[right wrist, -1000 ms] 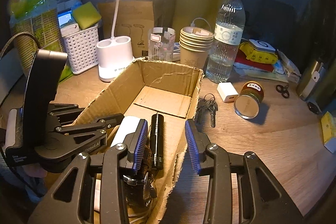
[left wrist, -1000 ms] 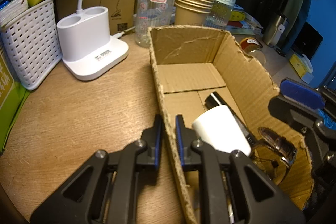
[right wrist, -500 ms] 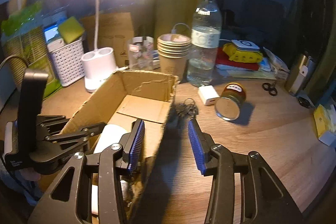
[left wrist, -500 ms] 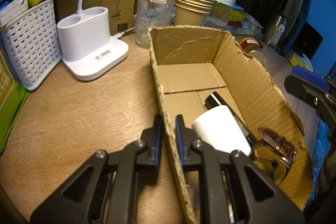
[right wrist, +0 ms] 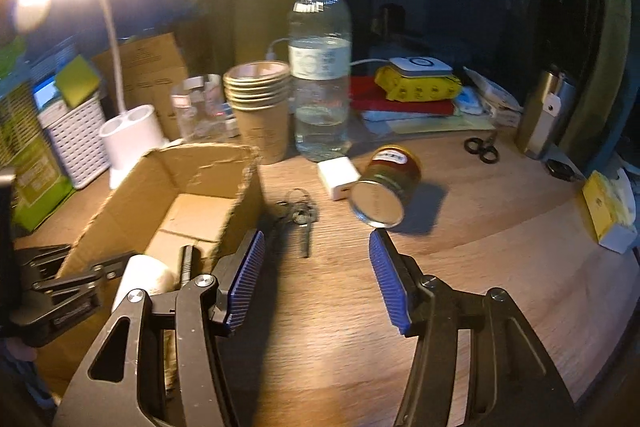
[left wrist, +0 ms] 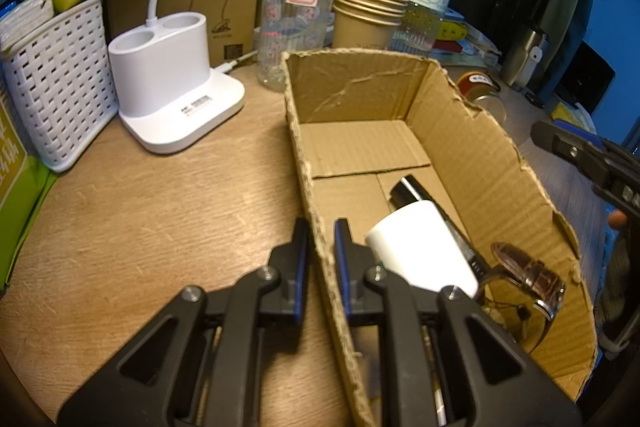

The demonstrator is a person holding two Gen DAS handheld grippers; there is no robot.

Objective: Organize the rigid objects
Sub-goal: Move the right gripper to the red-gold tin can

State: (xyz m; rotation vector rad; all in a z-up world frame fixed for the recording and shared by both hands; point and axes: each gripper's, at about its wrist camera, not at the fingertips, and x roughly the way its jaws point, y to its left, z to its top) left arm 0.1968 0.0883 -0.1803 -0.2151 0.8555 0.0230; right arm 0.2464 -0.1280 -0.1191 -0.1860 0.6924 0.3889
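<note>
Left wrist view: the left gripper (left wrist: 321, 247) is clamped on the near side wall of the cardboard box (left wrist: 360, 143), one finger outside and one inside. Just beyond the inner finger, on the box floor, lie a white cup (left wrist: 420, 251), a black flashlight (left wrist: 412, 189) partly under it, and a pair of sunglasses (left wrist: 528, 283) farther to the right, so part of the sorting looks done. In the right wrist view the right gripper (right wrist: 316, 275) hangs over bare tabletop outside the box, its jaws opening with nothing between them. Straight ahead of its fingers lies a bunch of keys (right wrist: 300, 215); beyond the right finger are a jar (right wrist: 386, 187) on its side and a white charger (right wrist: 338, 177). These loose items seemingly remain to be boxed, the keys probably next.
</note>
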